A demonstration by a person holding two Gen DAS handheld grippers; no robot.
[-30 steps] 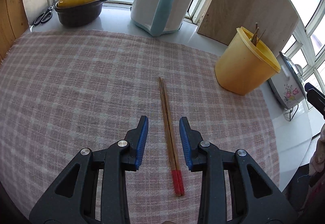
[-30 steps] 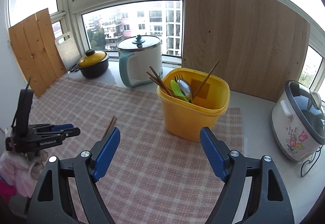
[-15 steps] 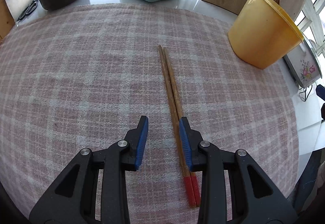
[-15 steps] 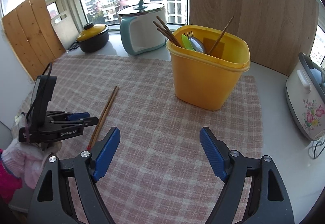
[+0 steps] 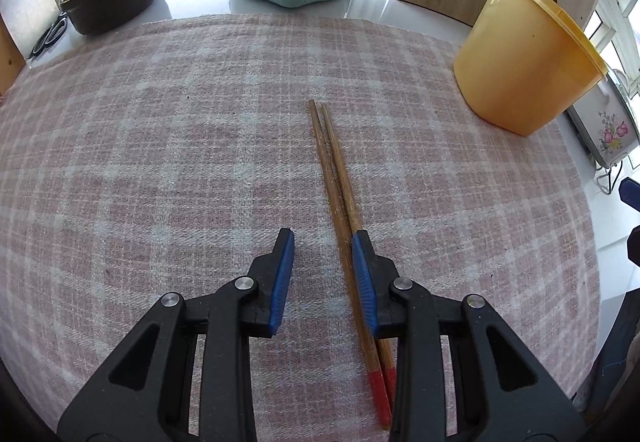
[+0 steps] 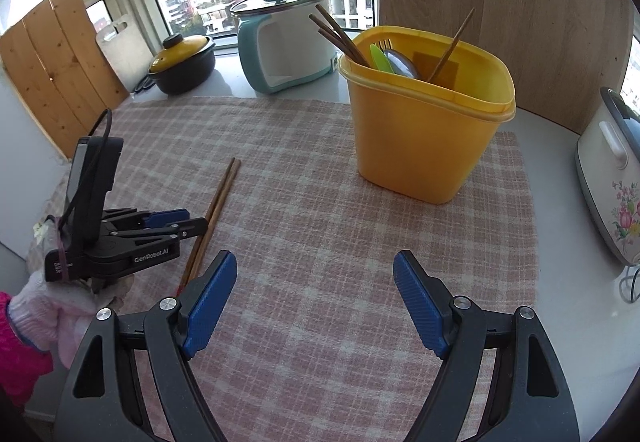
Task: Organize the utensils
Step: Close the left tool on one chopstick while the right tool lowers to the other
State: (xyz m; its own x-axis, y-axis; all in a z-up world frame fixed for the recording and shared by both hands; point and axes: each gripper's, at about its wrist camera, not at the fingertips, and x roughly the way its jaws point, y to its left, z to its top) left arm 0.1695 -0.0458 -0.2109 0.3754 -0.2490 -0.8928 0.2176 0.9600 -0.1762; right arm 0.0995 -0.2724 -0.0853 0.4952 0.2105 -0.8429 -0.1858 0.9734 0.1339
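A pair of wooden chopsticks with red ends (image 5: 335,177) lies on the pink checked cloth (image 5: 160,145); it also shows in the right wrist view (image 6: 218,199). My left gripper (image 5: 322,242) is open, low over the cloth, with the chopsticks running between its jaws close against the right pad (image 5: 363,282). In the right wrist view the left gripper (image 6: 188,222) reaches the chopsticks from the left. My right gripper (image 6: 314,270) is wide open and empty above the cloth. A yellow utensil bin (image 6: 424,113) holds chopsticks, a spoon and a green utensil; it stands at the right in the left wrist view (image 5: 524,57).
A white-and-teal pot (image 6: 284,37) and a dark pot with a yellow lid (image 6: 182,63) stand at the back by the window. A flowered rice cooker (image 6: 612,185) is at the right. Wooden boards (image 6: 56,65) lean at the left and back.
My left gripper has come lower and forward along the chopsticks, which now lie between its jaws. My right gripper has moved closer to the table and the yellow bin.
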